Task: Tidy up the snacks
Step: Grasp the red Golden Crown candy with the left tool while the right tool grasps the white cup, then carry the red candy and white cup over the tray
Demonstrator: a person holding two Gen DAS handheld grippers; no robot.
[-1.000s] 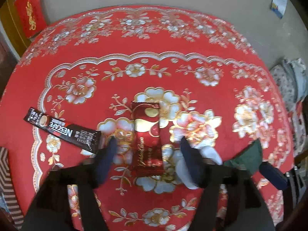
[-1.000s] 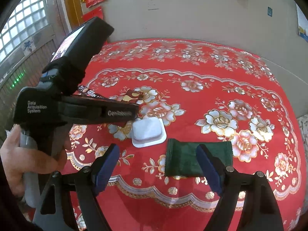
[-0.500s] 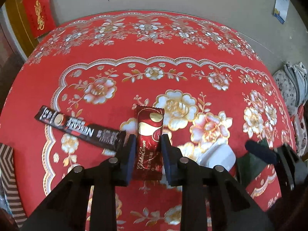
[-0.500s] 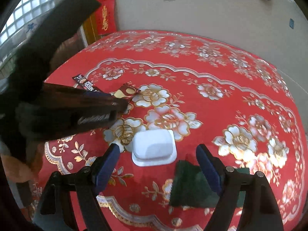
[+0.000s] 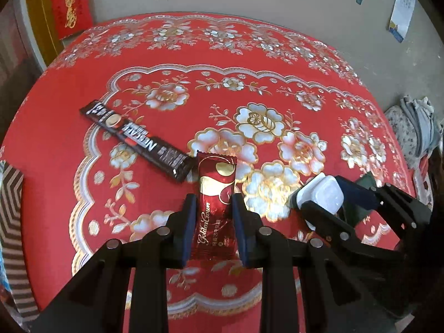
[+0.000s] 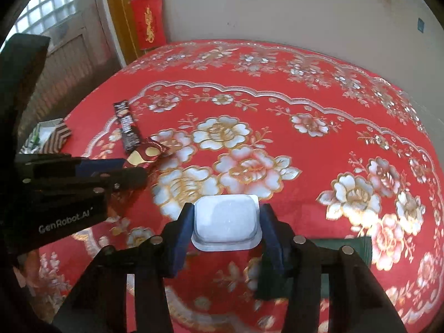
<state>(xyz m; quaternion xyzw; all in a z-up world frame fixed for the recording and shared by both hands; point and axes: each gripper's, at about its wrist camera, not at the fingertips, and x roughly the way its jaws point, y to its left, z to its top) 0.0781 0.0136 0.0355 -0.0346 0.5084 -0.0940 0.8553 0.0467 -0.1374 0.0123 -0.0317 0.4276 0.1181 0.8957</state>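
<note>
Left gripper (image 5: pixel 212 213) is narrow, pads pressed on both long edges of the red candy packet (image 5: pixel 215 197). Packet's long axis runs straight ahead along the fingers, far end pointing away over the tablecloth (image 5: pixel 277 88); whether it is lifted clear of the cloth, cannot tell.

Landmark: the candy packet. Just left of it, far corner nearly touching, lies the dark coffee stick (image 5: pixel 136 140), long axis slanting away to the left. Further left, at the cloth's edge, a striped box (image 6: pixel 54 136).

Right of the packet: right gripper (image 6: pixel 226 222), narrow, its pads flanking the white cup (image 6: pixel 226 223), which sits dome-up, wider across than deep; the pads look to be touching its sides. Right of the cup, partly under the fingers, a green packet (image 6: pixel 344 249) flat on the cloth, nearer the right gripper.

Count: candy packet 1, coffee stick 1, white cup 1, green packet 1, striped box 1.

Judgement: the box lies to the left, so the left gripper is the nearer for delivery.
</note>
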